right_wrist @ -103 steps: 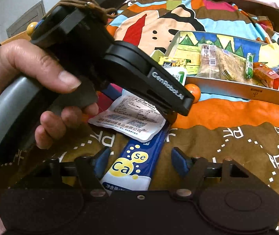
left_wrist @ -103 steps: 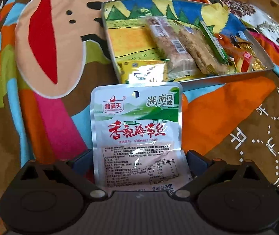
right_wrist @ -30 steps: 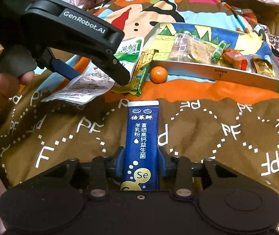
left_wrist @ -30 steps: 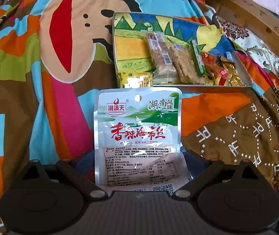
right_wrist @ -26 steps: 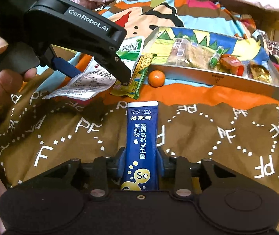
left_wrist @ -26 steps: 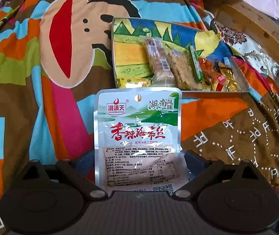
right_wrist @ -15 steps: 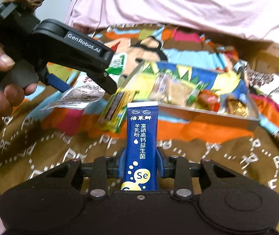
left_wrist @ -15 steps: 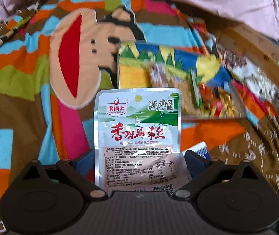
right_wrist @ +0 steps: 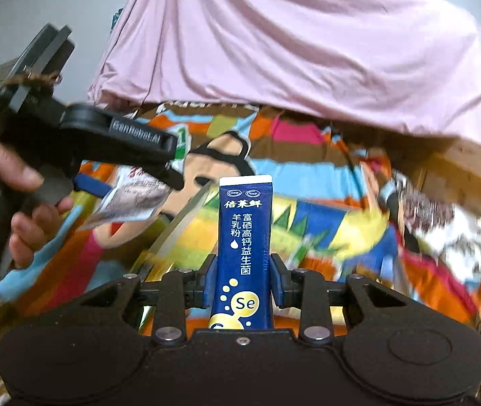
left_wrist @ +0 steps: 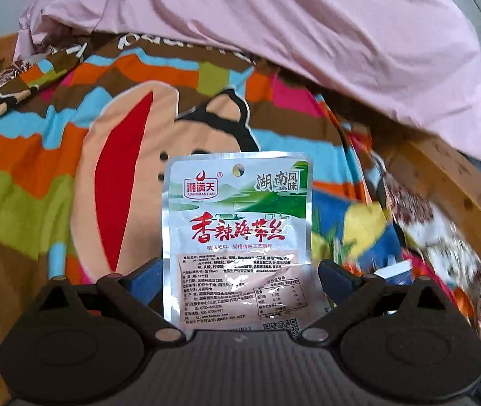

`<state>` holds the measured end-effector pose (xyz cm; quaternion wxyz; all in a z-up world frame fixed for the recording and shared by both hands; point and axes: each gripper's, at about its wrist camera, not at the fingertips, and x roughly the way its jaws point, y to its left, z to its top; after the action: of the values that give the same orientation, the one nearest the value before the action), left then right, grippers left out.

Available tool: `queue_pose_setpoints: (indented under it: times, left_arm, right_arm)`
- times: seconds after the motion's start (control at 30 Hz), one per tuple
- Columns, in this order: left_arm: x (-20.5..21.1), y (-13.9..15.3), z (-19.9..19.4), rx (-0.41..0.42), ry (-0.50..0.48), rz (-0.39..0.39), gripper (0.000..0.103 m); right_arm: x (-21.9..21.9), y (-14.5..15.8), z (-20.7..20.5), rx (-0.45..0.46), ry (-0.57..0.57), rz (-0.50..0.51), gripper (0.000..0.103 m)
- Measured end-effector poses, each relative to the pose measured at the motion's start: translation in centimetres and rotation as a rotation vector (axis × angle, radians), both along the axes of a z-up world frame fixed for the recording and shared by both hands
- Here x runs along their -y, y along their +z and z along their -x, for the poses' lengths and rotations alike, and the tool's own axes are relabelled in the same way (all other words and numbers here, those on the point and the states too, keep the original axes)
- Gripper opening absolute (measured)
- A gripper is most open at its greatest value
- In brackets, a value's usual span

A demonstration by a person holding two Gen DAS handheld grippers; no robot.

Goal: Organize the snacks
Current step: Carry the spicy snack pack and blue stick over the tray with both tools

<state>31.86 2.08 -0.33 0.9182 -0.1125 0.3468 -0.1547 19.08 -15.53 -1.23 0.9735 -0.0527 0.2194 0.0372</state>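
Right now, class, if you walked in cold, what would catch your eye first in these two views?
Each gripper carries a snack upright between its fingers: a white seaweed pouch in the left gripper, and a dark blue sachet in the right gripper. Behind them spreads a gaudy cartoon blanket, with a pink sheet heaped beyond it.

Two wrist cameras look forward and slightly downward, close over a shared colourful blanket (left_wrist: 37, 155) and pink cloth (right_wrist: 291, 50).
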Motion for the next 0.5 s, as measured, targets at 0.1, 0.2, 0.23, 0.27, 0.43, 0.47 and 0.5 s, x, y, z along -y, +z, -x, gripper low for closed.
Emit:
queue_pose_setpoints:
  times: [0.1, 0.2, 0.23, 0.27, 0.43, 0.47, 0.5]
  left_arm:
    - [0.8, -0.1, -2.1, 0.022, 0.005, -0.002, 0.098]
    - [2.0, -0.7, -4.1, 0.042, -0.007, -0.002, 0.098]
    - [2.4, -1.0, -4.8, 0.04, -0.012, -0.001, 0.098]
    - [2.8, -1.4, -5.5, 0.033, -0.016, -0.001, 0.098]
    - [4.4, -3.2, -8.2, -0.003, -0.047, -0.051, 0.098]
    - [4.7, -3.6, -8.6, -0.015, -0.057, -0.068, 0.098]
    - [4.8, -4.0, -9.0, -0.029, -0.063, -0.084, 0.098]
  right_arm:
    - [1.1, 0.5, -3.3, 0.023, -0.008, -0.007, 0.034]
    - [2.2, 0.3, -6.6, 0.039, -0.032, -0.043, 0.034]
    - [2.5, 0.1, -7.6, 0.041, -0.041, -0.057, 0.034]
    - [2.8, -0.2, -8.6, 0.041, -0.05, -0.075, 0.034]
    - [4.5, -1.6, -12.9, 0.019, -0.09, -0.159, 0.034]
    - [4.8, -1.9, -13.5, 0.008, -0.094, -0.176, 0.034]
    - [5.0, -2.2, -14.1, -0.005, -0.094, -0.193, 0.034]
